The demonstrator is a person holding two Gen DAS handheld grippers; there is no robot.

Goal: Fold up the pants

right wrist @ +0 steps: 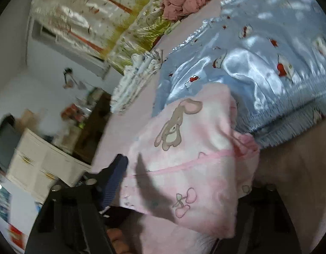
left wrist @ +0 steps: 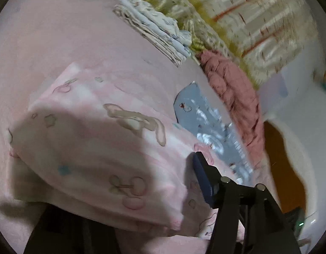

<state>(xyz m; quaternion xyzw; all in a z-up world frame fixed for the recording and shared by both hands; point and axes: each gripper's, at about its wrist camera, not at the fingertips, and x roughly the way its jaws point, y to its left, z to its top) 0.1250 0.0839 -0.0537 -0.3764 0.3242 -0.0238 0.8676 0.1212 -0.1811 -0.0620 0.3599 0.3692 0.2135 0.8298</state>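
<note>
We're on a bed [left wrist: 57, 31] under a pink sheet, with a stack of folded laundry [left wrist: 154, 31] by the wall, a dusty-rose garment [left wrist: 232, 89] heaped next to it and a shiny blue satin piece [right wrist: 258, 63] just behind the action. The pants [left wrist: 99, 148], pink fleece printed with bunnies and cherries, sit between the two tools, already doubled into a thick bundle with the waistband seam showing in the right view. The left hand-held gripper [left wrist: 124, 192] has the bundle draped between its fingers, one navy pad [left wrist: 202, 180] visible against the cloth; I can't tell whether it pinches. The right hand-held gripper [right wrist: 184, 190] also straddles the fabric, its far finger hidden, so grip is unclear there too. By my read, the main fold is done; what's left looks like a final tuck and setting it on the pile.
</note>
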